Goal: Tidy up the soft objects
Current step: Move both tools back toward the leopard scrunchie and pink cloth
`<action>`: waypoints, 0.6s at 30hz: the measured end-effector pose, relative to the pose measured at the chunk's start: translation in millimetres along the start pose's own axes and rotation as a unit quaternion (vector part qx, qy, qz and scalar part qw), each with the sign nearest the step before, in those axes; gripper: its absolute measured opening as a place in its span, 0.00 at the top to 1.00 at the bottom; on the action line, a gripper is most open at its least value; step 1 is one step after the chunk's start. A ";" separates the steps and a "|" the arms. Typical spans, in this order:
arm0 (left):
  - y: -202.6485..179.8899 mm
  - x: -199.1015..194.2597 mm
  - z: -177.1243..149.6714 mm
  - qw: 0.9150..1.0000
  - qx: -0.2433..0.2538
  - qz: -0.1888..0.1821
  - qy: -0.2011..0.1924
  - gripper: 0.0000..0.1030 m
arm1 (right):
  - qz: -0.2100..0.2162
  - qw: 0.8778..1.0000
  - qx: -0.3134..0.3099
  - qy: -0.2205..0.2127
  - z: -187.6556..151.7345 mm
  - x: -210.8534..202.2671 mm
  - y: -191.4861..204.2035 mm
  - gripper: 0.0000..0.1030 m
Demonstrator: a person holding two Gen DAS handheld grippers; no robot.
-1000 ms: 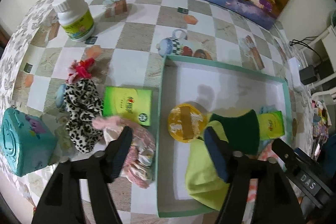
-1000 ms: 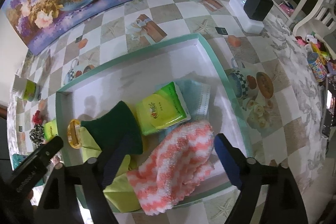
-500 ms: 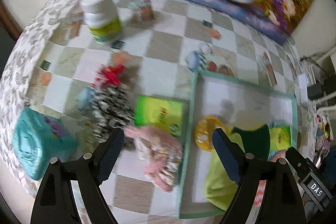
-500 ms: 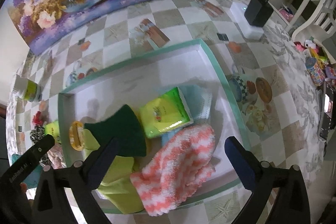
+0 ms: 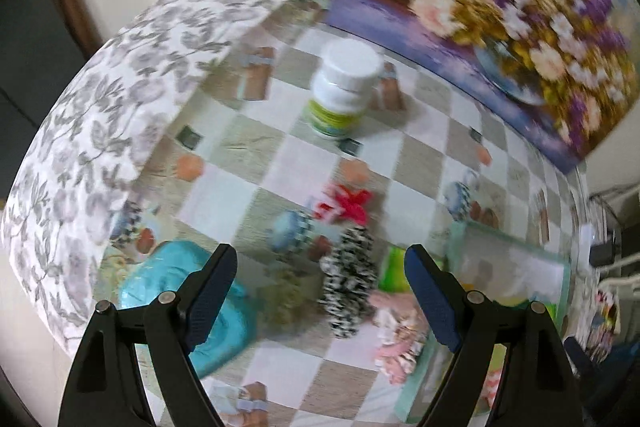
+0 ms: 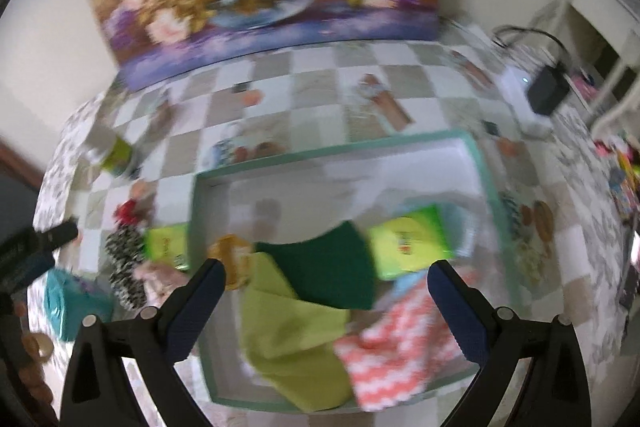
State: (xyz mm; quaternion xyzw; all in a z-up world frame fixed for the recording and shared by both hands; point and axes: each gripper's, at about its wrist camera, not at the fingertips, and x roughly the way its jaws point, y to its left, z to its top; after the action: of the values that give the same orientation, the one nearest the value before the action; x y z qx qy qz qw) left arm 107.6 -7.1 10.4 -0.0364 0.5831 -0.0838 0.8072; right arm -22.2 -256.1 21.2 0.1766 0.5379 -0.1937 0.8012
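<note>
On the checkered tablecloth (image 5: 256, 183), the soft things lie in two groups. Under the left gripper (image 5: 320, 297), whose jaws are spread wide and hold nothing, a leopard-print scrunchie (image 5: 350, 283) lies on the cloth outside the tray (image 5: 520, 243). A red scrunchie (image 5: 348, 205) lies just behind it, and a pink floral cloth (image 5: 398, 331) lies beside it, touching the near left edge of the tray. A green packet (image 5: 390, 269) lies between the leopard-print scrunchie and the tray wall. A teal box (image 5: 176, 279) sits to the left, partly behind the left finger. A white bottle (image 5: 344, 87) with a green label stands upright farther back, well apart from the soft things, in front of the flower painting (image 5: 500, 7). This view is blurred, so small details cannot be told.

The right gripper (image 6: 326, 285) is also spread wide and empty, and it hangs over the near part of the tray (image 6: 332, 149). Inside the tray a dark green cloth (image 6: 332, 275) lies on a lime green cloth (image 6: 292, 339). A coral and white fuzzy cloth (image 6: 400, 351) lies in the near right corner, touching the lime one. A second green packet (image 6: 408, 241) lies behind it, just beside the dark green cloth. A yellow round thing (image 6: 230, 255) lies near the left wall of the tray. A black charger (image 6: 548, 91) sits far back on the right.
</note>
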 end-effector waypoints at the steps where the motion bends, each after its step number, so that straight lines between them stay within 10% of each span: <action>1: 5.9 0.4 1.4 1.000 -0.008 -0.002 0.002 0.16 | 0.004 1.000 -0.007 0.000 -1.3 0.5 6.5 0.01; 13: -8.5 8.3 -0.2 0.999 0.028 -0.016 0.015 0.17 | 0.088 0.992 -0.091 0.023 -21.0 23.6 80.8 0.01; 18: -23.6 13.1 -2.5 0.998 0.049 -0.033 0.019 0.16 | 0.104 0.986 -0.128 0.029 -30.8 33.2 99.0 0.17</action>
State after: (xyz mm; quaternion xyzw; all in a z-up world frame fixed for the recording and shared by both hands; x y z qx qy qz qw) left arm 107.0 -32.4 1.0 -0.0145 0.5923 -0.1392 0.7935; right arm 14.4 -159.5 -13.4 0.1331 0.5601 -0.0338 0.8170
